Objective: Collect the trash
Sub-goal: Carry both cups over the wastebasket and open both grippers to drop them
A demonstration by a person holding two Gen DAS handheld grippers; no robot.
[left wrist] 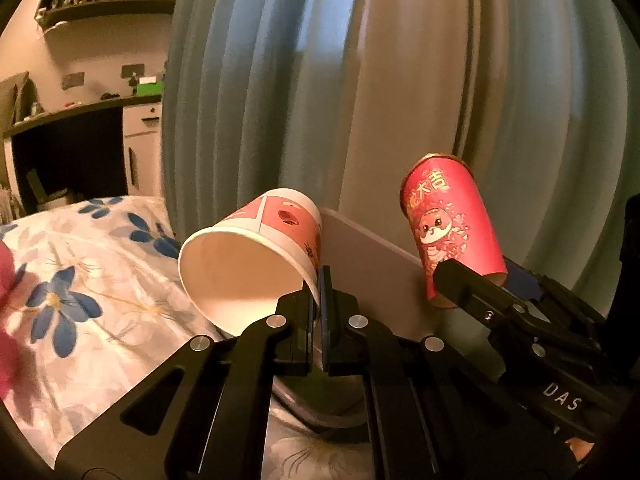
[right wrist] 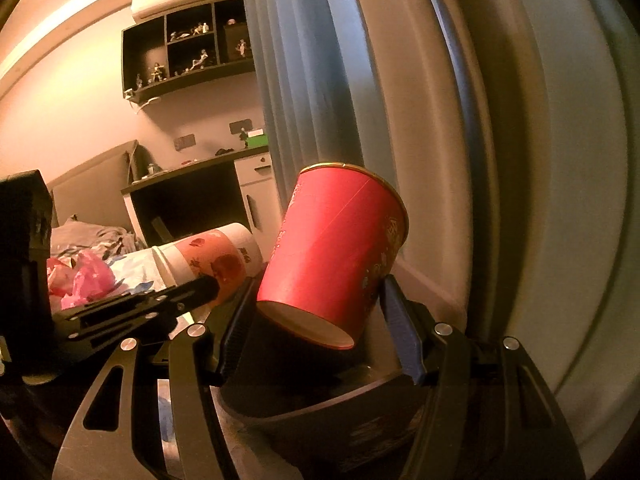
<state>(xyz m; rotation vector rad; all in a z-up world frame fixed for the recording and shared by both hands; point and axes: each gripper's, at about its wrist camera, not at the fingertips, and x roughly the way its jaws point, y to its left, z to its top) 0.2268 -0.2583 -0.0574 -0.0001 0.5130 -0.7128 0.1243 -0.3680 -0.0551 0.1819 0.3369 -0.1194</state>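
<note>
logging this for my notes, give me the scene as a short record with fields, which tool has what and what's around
left tool: shut on the rim of the white cup, mouth toward the camera
right tool: shut on the red cup, upside down, tilted
below: floral bedding
pink bag: on the bedding
behind: curtain

Figurines (right wrist: 192,54) on the wall shelf too small to make out. Pink bag (left wrist: 8,304) cut off by the left edge, blurred. Red cup (left wrist: 452,228) base hidden behind the right gripper (left wrist: 476,284). Dark bin (right wrist: 320,396) mostly masked by fingers.
</note>
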